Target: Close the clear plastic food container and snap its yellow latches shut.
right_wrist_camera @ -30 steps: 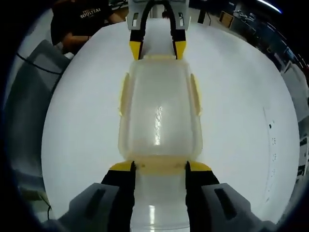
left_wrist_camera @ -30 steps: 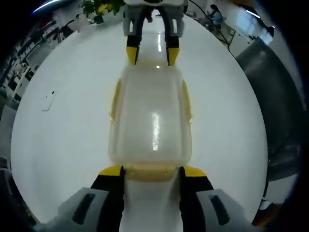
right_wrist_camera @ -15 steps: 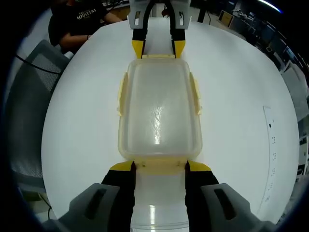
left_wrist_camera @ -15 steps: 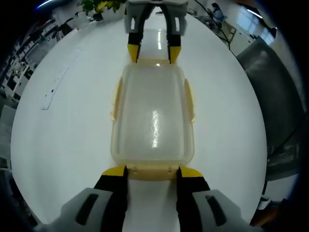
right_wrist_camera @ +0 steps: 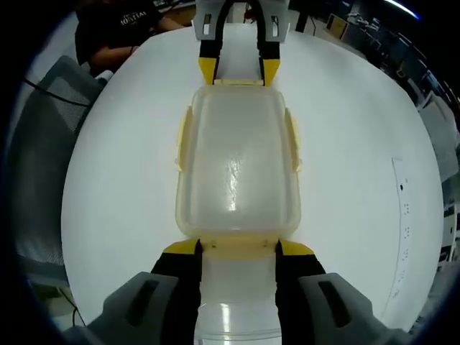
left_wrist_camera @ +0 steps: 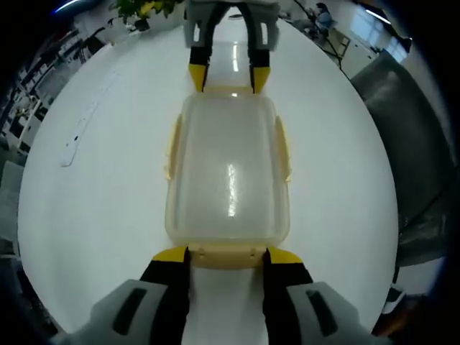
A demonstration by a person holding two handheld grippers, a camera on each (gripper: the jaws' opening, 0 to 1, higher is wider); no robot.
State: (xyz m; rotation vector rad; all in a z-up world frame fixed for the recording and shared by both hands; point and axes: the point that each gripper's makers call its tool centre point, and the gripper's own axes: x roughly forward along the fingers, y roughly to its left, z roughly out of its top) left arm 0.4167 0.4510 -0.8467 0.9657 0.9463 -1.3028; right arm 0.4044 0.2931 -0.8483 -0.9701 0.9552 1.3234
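Here, your left gripper (left_wrist_camera: 223, 253) sits at the near short end of the food container (left_wrist_camera: 228, 171); its jaws stand spread about as wide as the end latch (left_wrist_camera: 224, 254) lying between the tips. Whether they press it, you cannot tell. In the right gripper view your right gripper (right_wrist_camera: 237, 249) stands the same way at the opposite short end — jaws parted either side of that end latch (right_wrist_camera: 238, 248), contact unclear.

The lid (right_wrist_camera: 237, 162) appears seated, so closing looks done; latching seems the step in hand. Both end latches seem to lie flat outward, so likely each needs pushing down over the rim until it snaps.

The container rests flat on the white table (left_wrist_camera: 93, 187), long axis running from one gripper to the other. Side latches (left_wrist_camera: 172, 149) flare outward along both long edges — probably unsnapped.
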